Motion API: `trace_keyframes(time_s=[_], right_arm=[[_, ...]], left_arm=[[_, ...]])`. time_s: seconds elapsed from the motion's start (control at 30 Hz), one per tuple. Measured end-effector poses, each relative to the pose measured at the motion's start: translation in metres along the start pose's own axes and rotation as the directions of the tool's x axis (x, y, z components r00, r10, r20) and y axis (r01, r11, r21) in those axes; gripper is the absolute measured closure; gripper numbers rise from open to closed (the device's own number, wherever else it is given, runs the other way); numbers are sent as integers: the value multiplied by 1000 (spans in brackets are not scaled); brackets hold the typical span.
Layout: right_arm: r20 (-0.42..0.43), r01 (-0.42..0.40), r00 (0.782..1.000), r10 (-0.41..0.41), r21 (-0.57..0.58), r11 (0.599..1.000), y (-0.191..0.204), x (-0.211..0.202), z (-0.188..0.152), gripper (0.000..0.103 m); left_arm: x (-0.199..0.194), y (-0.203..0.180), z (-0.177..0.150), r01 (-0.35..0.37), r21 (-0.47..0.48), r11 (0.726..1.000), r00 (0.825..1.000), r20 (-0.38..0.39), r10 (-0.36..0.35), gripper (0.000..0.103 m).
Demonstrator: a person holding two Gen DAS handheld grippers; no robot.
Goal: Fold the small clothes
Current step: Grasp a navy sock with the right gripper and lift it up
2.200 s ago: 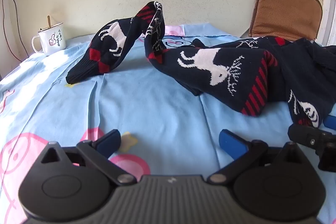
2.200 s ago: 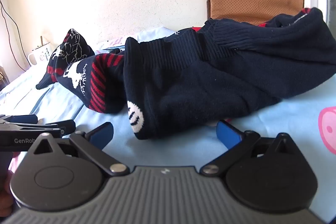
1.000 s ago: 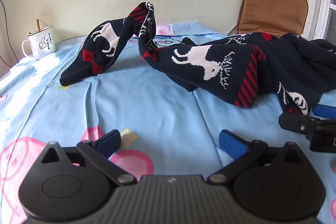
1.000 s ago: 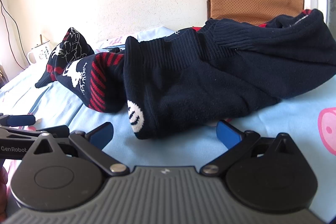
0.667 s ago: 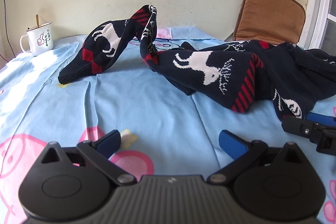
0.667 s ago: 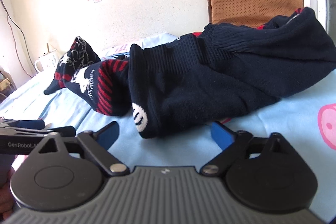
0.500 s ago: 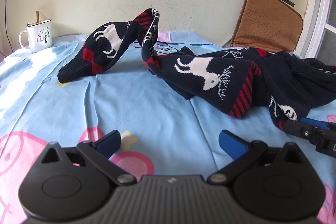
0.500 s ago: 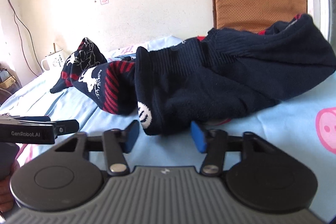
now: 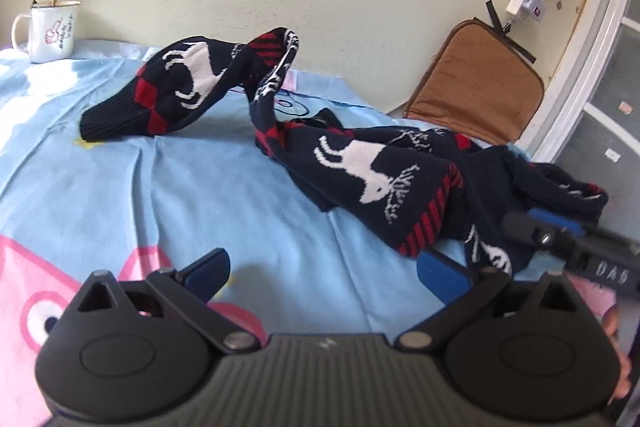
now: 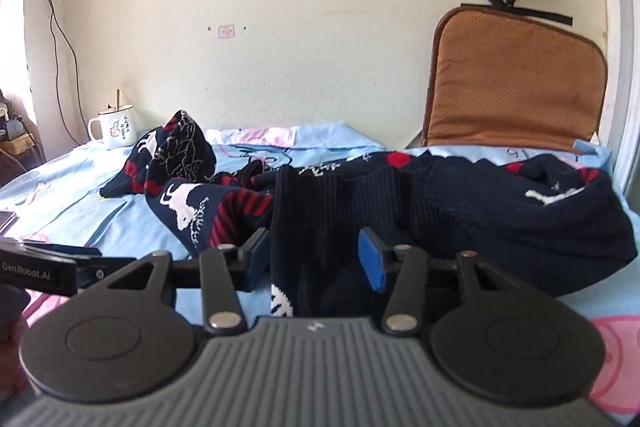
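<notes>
Several navy socks with white reindeer and red stripes lie in a loose heap (image 9: 384, 183) on a light blue sheet (image 9: 200, 187). One sock (image 9: 188, 83) arches up at the back left. My left gripper (image 9: 320, 267) is open and empty above the sheet, in front of the heap. My right gripper (image 10: 314, 255) has its blue pads on either side of a navy ribbed sock cuff (image 10: 316, 223) at the near end of the heap, with the cuff filling the gap between them. It also shows in the left wrist view (image 9: 560, 239) at the right.
A white enamel mug (image 9: 48, 31) with a stick in it stands at the back left by the wall. A brown cushion (image 10: 516, 83) leans on the wall at the back right. A door frame (image 9: 588, 67) runs along the right edge.
My right gripper has moved forward onto the sock cuff and its jaws have narrowed around it. My left gripper has tilted and shifted; it stays open.
</notes>
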State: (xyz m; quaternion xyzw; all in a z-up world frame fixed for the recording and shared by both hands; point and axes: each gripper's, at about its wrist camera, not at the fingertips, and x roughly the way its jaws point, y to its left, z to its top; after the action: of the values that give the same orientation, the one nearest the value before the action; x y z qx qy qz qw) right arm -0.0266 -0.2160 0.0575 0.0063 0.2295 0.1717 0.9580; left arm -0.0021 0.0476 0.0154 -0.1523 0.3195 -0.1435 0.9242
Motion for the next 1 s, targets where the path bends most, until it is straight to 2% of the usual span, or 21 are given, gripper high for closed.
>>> trace_keyframes(time_s=[0.03, 0.07, 0.1, 0.13, 0.2, 0.23, 0.3, 0.33, 0.4, 0.43, 0.47, 0.53, 0.57, 0.6, 0.67, 0.7, 0.73, 0.8, 0.83, 0.93, 1.0], right_arm=[[-20, -7, 1000, 6, -9, 1000, 3, 5, -4, 41], [-42, 2, 999, -3, -24, 1000, 5, 11, -7, 47], [-59, 27, 998, -30, -41, 999, 7, 15, -9, 62], [-66, 53, 996, -56, -44, 998, 5, 16, -9, 91], [32, 115, 993, -114, -11, 993, -8, -2, 0, 93], [119, 189, 975, -187, 1, 982, -21, -19, 10, 93], [230, 334, 913, -337, 53, 941, -52, -47, 29, 93], [253, 382, 883, -394, 97, 919, -72, -58, 38, 93], [260, 497, 805, -533, 195, 845, -114, -79, 52, 100], [252, 541, 768, -588, 235, 808, -132, -88, 55, 100], [238, 557, 748, -619, 281, 781, -147, -98, 55, 99], [209, 537, 745, -633, 375, 756, -171, -115, 49, 93], [203, 525, 750, -629, 394, 754, -175, -119, 46, 91], [199, 500, 769, -607, 403, 766, -174, -120, 42, 88], [207, 420, 828, -522, 389, 820, -164, -113, 37, 63], [216, 370, 859, -464, 366, 854, -154, -108, 36, 54], [227, 304, 894, -386, 323, 896, -141, -97, 39, 42], [213, 201, 946, -245, 210, 957, -110, -73, 44, 28], [188, 160, 964, -187, 146, 976, -94, -58, 46, 17], [69, 73, 995, -66, -90, 993, -47, -14, 46, 13], [13, 66, 998, -65, -259, 964, -23, 13, 39, 13]], left_arm=[[4, 1, 7, 28, -29, 999, 1000, -6, -28, 0], [9, 1, 14, 51, -55, 997, 999, -12, -52, 0], [16, 2, 23, 74, -77, 994, 997, -18, -76, 0], [24, 1, 30, 81, -88, 993, 996, -24, -84, 0], [40, -1, 40, 42, -96, 995, 998, -36, -46, 2], [47, -1, 42, 29, -105, 994, 999, -42, -34, 6], [57, 1, 43, 26, -125, 992, 997, -73, -36, 38], [60, 3, 43, 34, -138, 990, 995, -87, -46, 46], [59, 7, 40, 53, -155, 986, 994, -83, -67, 81], [56, 9, 38, 52, -160, 986, 995, -76, -65, 90], [51, 12, 36, 58, -168, 984, 995, -67, -71, 94], [40, 16, 33, 80, -185, 980, 995, -45, -90, 96], [33, 18, 31, 88, -186, 978, 995, -33, -96, 96], [26, 19, 30, 94, -185, 978, 995, -20, -100, 96], [18, 17, 28, 97, -181, 979, 995, -13, -101, 96], [17, 15, 28, 95, -179, 979, 995, -18, -100, 95], [18, 13, 28, 87, -172, 981, 995, -24, -92, 94], [18, 8, 28, 67, -149, 987, 997, -34, -73, 94], [17, 7, 28, 64, -144, 987, 997, -31, -69, 94], [11, 10, 26, 70, -159, 985, 997, -17, -74, 94], [6, 13, 25, 72, -168, 983, 997, -6, -74, 95]])
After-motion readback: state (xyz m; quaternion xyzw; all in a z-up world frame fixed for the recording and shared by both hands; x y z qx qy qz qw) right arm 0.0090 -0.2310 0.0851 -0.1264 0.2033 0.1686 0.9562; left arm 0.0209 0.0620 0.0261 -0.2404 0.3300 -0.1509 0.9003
